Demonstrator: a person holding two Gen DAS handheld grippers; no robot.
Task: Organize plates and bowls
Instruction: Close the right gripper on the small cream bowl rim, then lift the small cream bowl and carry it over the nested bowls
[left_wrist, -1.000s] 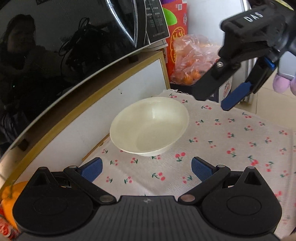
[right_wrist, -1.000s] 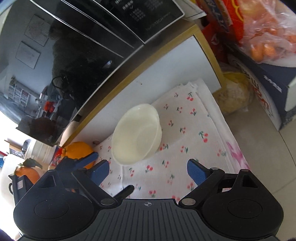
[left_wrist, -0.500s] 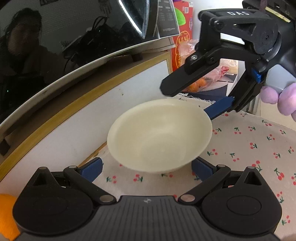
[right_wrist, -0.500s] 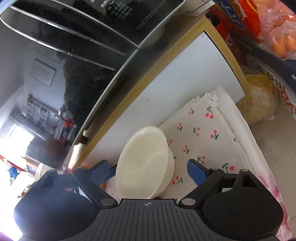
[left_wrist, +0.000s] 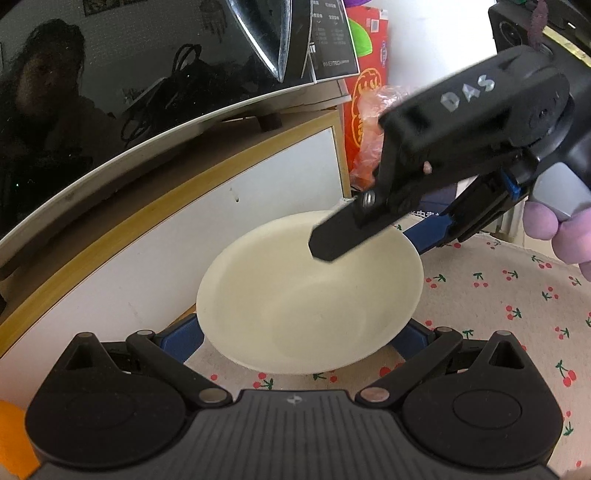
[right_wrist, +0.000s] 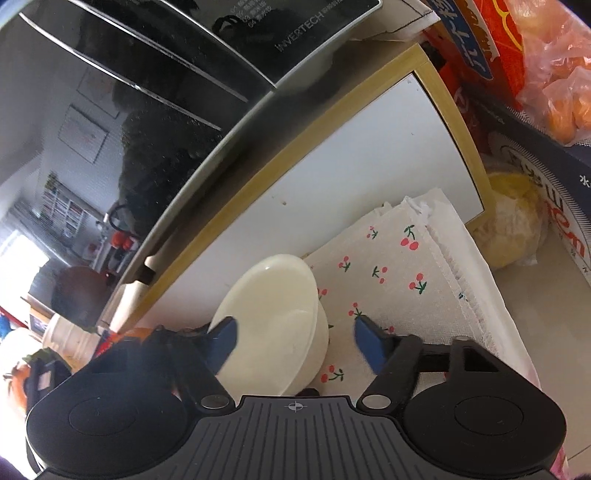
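the right gripper (right_wrist: 293, 341) was closing, one blue pad inside the bowl (right_wrist: 273, 317) and the other outside its wall, straddling the rim; the outer pad stood clear of the wall, so nothing was gripped. seen from the left wrist, the right gripper (left_wrist: 369, 240) reached over the bowl's far rim, a hand (left_wrist: 554, 236) on its handle. the left gripper (left_wrist: 295, 339) was released, its pads wide apart on either side of the bowl's (left_wrist: 310, 291) near edge, below the rim, with no contact visible. the bowl, cream and empty, sat on a cherry-print cloth (left_wrist: 498, 302) just beside a white cabinet door (left_wrist: 184, 251) with a gold frame. a dark microwave (left_wrist: 147, 74) stood above, and bagged oranges (right_wrist: 561, 99) lay off to the right.
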